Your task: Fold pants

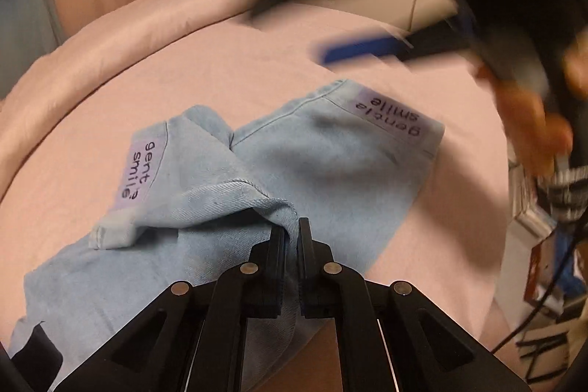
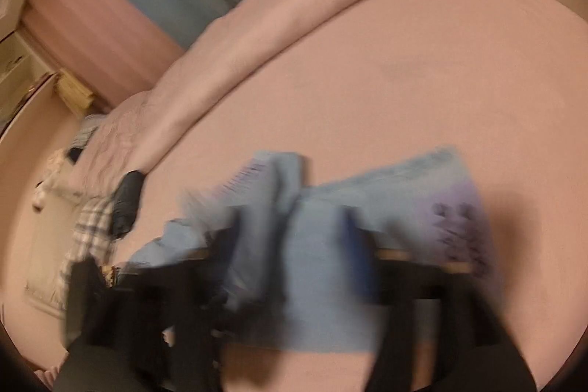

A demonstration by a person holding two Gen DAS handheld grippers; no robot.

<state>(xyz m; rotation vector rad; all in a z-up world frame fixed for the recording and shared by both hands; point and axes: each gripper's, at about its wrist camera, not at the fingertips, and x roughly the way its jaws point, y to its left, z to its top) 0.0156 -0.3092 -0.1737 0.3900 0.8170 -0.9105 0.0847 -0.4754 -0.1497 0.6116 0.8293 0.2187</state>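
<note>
The left gripper (image 1: pixel 292 234) is clamped on a raised fold of the pants (image 1: pixel 330 149), a hemmed denim edge pinched between its two black fingers. The right gripper (image 2: pixel 290 245) is heavily blurred in its own view; its jaws stand wide with pale blue cloth lying between them, and no pad can be seen pressing on that cloth, so it reads as released. In the left wrist view it appears only as a dark smear with a blue pad, above and to the right of the pants.

The pants lie on the pink bed sheet (image 1: pixel 228 76), folded short, with a padded pink roll (image 1: pixel 110 35) along the sheet's far edge. Two lilac labels (image 1: pixel 395 114) printed with words mark the cuffs at the far end of the pants. The long axis runs from the left gripper away toward those cuffs, splaying slightly into two legs.

Judged step: a fold in progress, one end carried by the left gripper alone. The next move likely calls for carrying the pinched edge over toward the labelled cuffs, laying it flat, and the right gripper re-gripping to square the edges.
</note>
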